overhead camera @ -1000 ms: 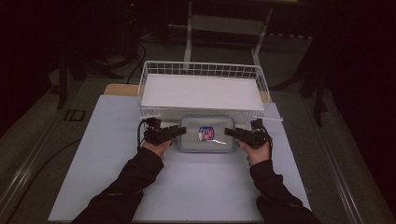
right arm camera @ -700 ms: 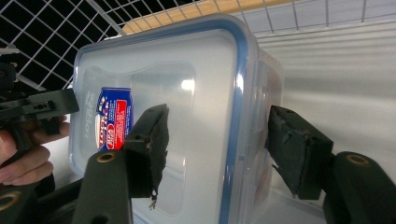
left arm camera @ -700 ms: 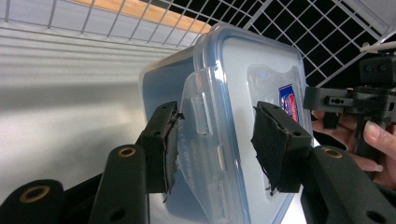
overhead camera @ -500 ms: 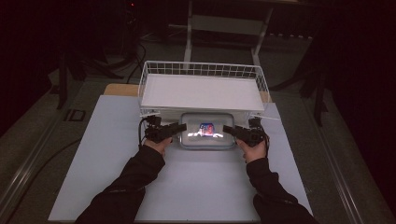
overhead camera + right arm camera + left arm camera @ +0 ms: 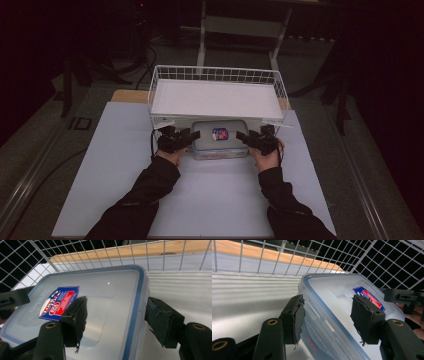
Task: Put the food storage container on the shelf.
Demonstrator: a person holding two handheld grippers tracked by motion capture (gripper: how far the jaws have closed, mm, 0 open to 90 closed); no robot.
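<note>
A clear plastic container point(image 5: 220, 142) with a blue-sealed lid and a red and blue label lies on the white mat, its far half under a raised white wire basket point(image 5: 215, 71). My left gripper point(image 5: 192, 135) is at the container's left end and my right gripper point(image 5: 241, 136) at its right end. In the left gripper view the jaws point(image 5: 328, 300) straddle the container's point(image 5: 337, 290) rim, one pad beside the wall and one over the lid. In the right gripper view the jaws point(image 5: 117, 301) straddle the opposite rim of the container point(image 5: 105, 290), with a gap at the outer pad. Both pairs have just been opening.
The wire basket's mesh point(image 5: 387, 260) hangs close above and behind the container. A wooden board point(image 5: 129, 95) lies under the basket's back left corner. The white mat point(image 5: 115, 175) spreads wide toward the person. Dark floor, cables and stand legs surround the table.
The container has slid a little farther in under the wire basket, with both hands following. Both grippers' jaws now stand wider than before.
</note>
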